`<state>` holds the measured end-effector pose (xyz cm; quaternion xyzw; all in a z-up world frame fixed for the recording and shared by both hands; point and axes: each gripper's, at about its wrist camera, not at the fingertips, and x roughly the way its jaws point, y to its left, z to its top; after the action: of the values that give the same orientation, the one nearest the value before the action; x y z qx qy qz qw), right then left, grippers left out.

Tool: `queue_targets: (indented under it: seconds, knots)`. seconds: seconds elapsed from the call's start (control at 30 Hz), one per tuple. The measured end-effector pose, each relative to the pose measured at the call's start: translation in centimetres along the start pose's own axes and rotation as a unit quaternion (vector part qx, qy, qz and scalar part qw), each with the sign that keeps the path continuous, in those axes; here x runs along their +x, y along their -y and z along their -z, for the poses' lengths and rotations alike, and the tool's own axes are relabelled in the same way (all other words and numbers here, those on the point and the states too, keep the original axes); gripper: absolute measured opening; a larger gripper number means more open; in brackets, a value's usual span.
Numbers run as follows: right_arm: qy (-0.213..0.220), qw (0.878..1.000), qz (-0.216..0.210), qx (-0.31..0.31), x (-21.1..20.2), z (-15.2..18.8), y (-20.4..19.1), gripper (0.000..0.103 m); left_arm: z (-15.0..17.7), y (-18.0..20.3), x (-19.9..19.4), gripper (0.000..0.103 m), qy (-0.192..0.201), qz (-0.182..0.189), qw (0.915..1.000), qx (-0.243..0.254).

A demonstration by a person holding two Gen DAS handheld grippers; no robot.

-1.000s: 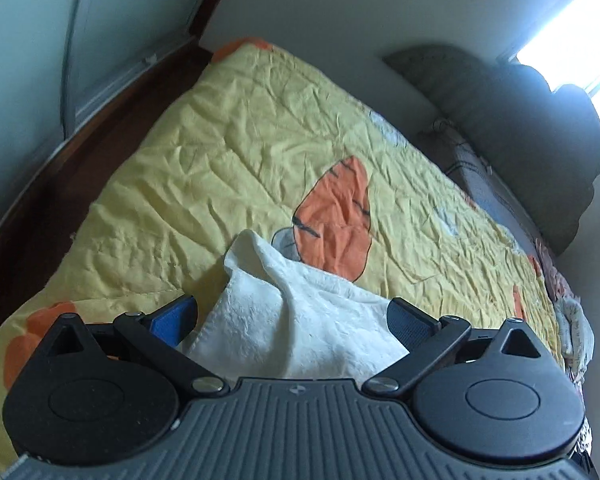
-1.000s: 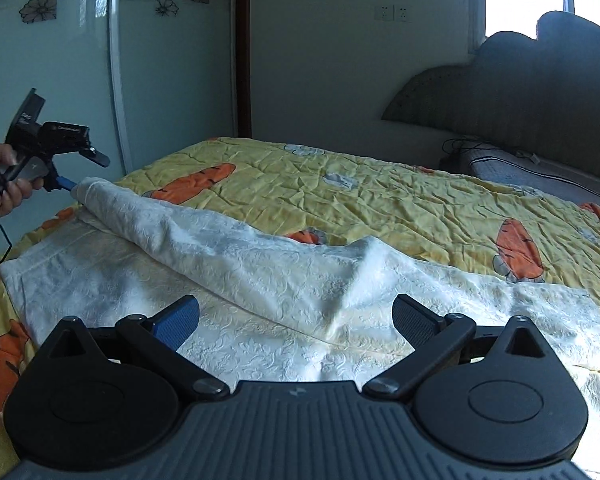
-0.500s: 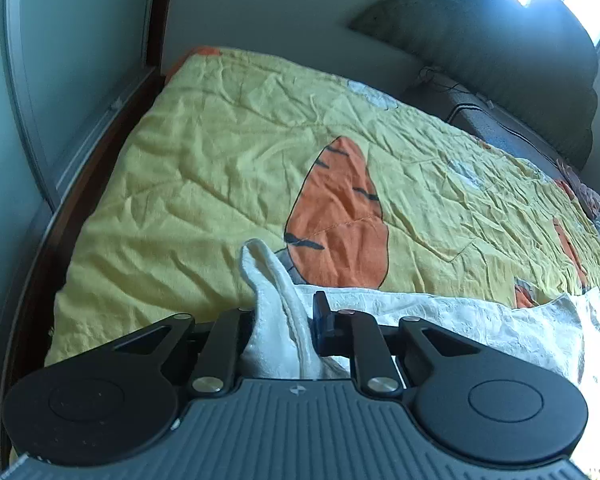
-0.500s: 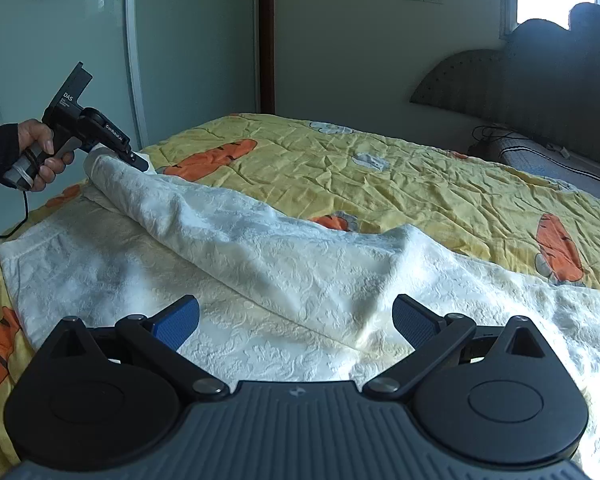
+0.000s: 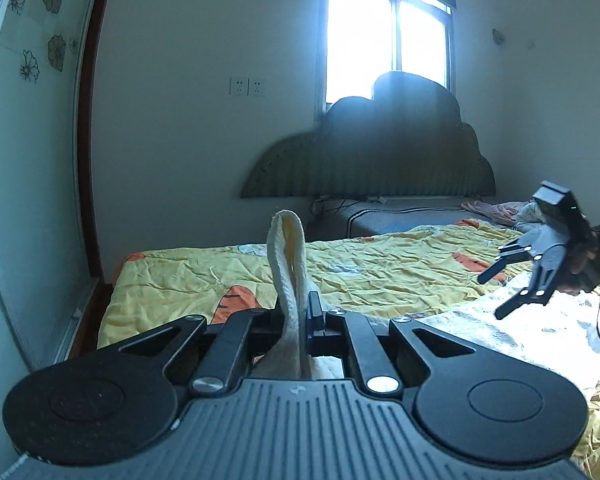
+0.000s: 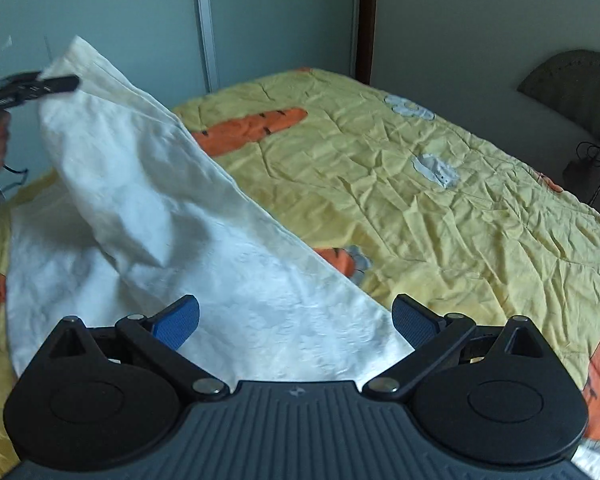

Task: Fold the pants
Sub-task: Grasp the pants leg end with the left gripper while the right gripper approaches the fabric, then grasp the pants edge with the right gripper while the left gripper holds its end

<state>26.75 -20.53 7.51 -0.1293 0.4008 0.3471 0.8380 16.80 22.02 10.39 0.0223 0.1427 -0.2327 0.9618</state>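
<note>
Yellow carrot-print quilt under white pants

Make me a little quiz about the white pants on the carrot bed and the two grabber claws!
1. True or false: the left gripper is shut on the white pants.
2. The right gripper is: A) open, B) clamped on the pants, C) holding a pillow.
3. Fill in: the yellow quilt is printed with orange ____.

Key: 1 true; 2 A; 3 carrots.
</note>
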Motion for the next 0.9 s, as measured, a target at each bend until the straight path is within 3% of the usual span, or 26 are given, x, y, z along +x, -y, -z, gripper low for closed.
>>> queue_targets:
  seconds: [0.13, 0.2, 0.27, 0.37, 0.57, 0.6, 0.63, 0.67, 0.7, 0.9]
  knots:
    - [-0.054, 0.998, -0.008, 0.019, 3.1, -0.3, 3.2, 0.098, 0.7, 0.7, -1.5, 0.010, 0.015, 0.006, 0.9997, -0.016]
    - [-0.069, 0.997, -0.026, 0.032, 4.3, -0.3, 4.2, 0.088, 1.0, 0.8, -2.1, 0.009, 0.020, 0.005, 0.9995, -0.023]
    - [-0.084, 0.995, -0.031, 0.034, 5.0, -0.2, 4.9, 0.066, 1.3, 0.9, -2.6, 0.010, 0.021, 0.005, 0.9993, -0.030]
    - [-0.102, 0.994, -0.030, 0.021, 5.7, -0.4, 5.0, 0.056, 1.7, 0.9, -3.2, 0.010, 0.023, 0.001, 0.9991, -0.036]
    - [-0.126, 0.991, -0.042, 0.000, 6.7, -0.8, 4.7, 0.054, 2.1, 0.7, -3.3, 0.009, 0.017, -0.006, 0.9988, -0.046]
    - [-0.124, 0.991, -0.042, -0.002, 6.8, -0.7, 4.6, 0.052, 2.1, 0.8, -3.4, 0.009, 0.017, -0.006, 0.9987, -0.047]
    - [-0.121, 0.992, -0.041, -0.008, 6.8, -0.7, 4.4, 0.042, 2.0, 0.8, -3.3, 0.010, 0.017, -0.007, 0.9987, -0.048]
    - [-0.120, 0.992, -0.036, -0.010, 6.6, -0.9, 4.2, 0.016, 2.0, 0.8, -3.2, 0.010, 0.017, -0.009, 0.9987, -0.048]
    - [-0.121, 0.992, -0.033, -0.013, 6.4, -1.0, 4.0, 0.010, 1.9, 0.8, -3.1, 0.010, 0.015, -0.011, 0.9986, -0.049]
    - [-0.082, 0.996, -0.040, -0.019, 1.9, -0.8, 2.7, 0.005, 2.1, 0.1, -3.4, 0.010, 0.004, -0.023, 0.9974, -0.068]
